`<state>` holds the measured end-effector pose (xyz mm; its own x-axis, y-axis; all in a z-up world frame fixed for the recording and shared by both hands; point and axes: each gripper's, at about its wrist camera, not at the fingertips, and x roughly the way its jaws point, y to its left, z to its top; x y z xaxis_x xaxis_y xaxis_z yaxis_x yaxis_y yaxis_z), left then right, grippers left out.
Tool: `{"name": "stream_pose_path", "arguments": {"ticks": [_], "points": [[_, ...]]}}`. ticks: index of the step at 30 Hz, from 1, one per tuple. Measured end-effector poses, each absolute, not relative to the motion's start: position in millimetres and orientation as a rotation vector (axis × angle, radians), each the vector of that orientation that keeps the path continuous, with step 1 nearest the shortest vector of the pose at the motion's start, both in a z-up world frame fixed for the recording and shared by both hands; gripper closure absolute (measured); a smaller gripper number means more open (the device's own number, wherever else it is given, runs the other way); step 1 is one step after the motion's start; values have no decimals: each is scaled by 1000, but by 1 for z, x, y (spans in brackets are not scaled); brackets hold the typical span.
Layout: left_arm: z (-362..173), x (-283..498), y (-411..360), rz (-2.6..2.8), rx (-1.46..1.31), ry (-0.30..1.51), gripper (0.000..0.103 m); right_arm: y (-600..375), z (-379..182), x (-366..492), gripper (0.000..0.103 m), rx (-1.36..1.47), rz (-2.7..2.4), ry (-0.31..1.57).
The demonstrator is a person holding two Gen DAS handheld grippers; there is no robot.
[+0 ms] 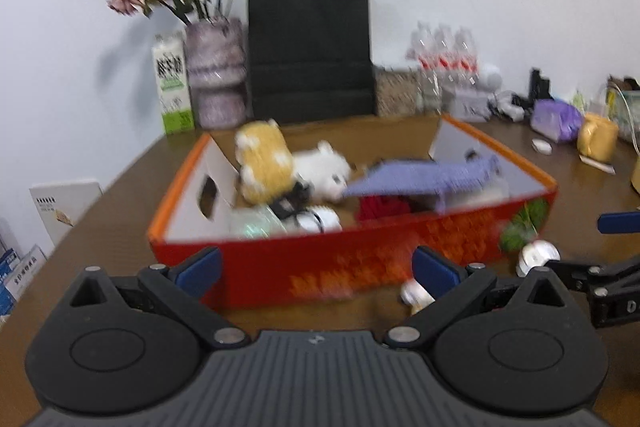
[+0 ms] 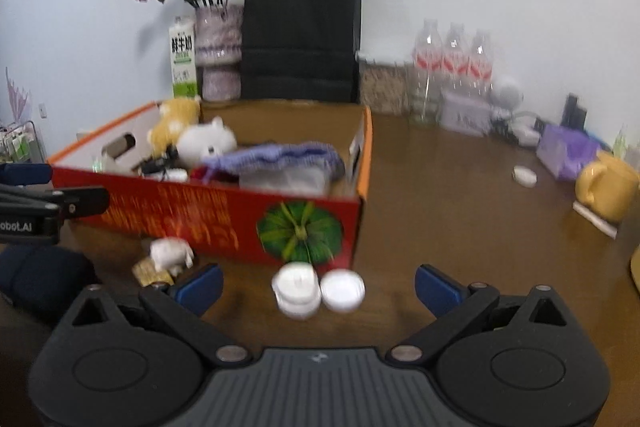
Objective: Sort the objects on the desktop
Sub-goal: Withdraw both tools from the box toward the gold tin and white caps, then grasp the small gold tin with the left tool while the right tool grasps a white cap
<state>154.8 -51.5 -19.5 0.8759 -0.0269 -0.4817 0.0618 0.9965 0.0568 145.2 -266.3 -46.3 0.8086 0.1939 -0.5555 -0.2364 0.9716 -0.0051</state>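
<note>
A red and orange cardboard box (image 1: 328,259) (image 2: 208,215) stands on the brown table, holding a yellow plush (image 1: 262,159), a white plush (image 1: 324,167) (image 2: 206,141), a purple knitted cloth (image 1: 424,175) (image 2: 280,155) and small items. My left gripper (image 1: 316,269) is open and empty just before the box's front wall. My right gripper (image 2: 318,283) is open around two white round jars (image 2: 298,289) (image 2: 343,289) on the table before the box's pumpkin picture. A small white figure (image 2: 170,253) (image 1: 414,293) lies by the box.
Behind the box stand a black paper bag (image 1: 308,47), a vase of flowers (image 1: 216,75), a milk carton (image 1: 172,87), water bottles (image 2: 454,67) and a glass jar (image 2: 384,83). A yellow mug (image 2: 606,187), purple packet (image 2: 566,151) and white case (image 2: 525,175) sit at right.
</note>
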Motion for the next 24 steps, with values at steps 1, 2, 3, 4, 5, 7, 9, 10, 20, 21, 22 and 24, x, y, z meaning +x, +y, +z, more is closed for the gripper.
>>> {"name": "stream_pose_path", "arguments": {"ticks": [1, 2, 3, 4, 5, 7, 9, 10, 20, 21, 22, 24], "points": [[-22, 154, -55, -54, 72, 515, 0, -268, -49, 144, 5, -75, 234, 591], [-25, 153, -59, -64, 74, 530, 0, -269, -52, 144, 7, -74, 237, 595], [-28, 153, -63, -76, 74, 541, 0, -270, -54, 144, 7, -75, 242, 598], [-31, 152, -68, -90, 74, 552, 0, -270, -55, 144, 9, -78, 248, 597], [-33, 151, -72, -101, 76, 562, 0, -269, -55, 143, 15, -82, 259, 595], [-38, 150, -79, -120, 81, 580, 2, -267, -55, 146, 26, -100, 285, 596], [-42, 152, -85, -132, 89, 603, 11, -264, -57, 147, 33, -124, 304, 598], [-44, 152, -88, -135, 95, 610, 14, -263, -58, 149, 37, -136, 310, 598], [-51, 164, -97, -182, 93, 671, 39, -259, -59, 169, 63, -122, 362, 614], [-52, 166, -97, -186, 90, 679, 42, -259, -59, 170, 64, -115, 364, 620], [-53, 167, -97, -189, 84, 683, 42, -260, -60, 171, 65, -109, 365, 623], [-53, 168, -97, -190, 81, 679, 53, -261, -61, 172, 70, -101, 368, 628]]}}
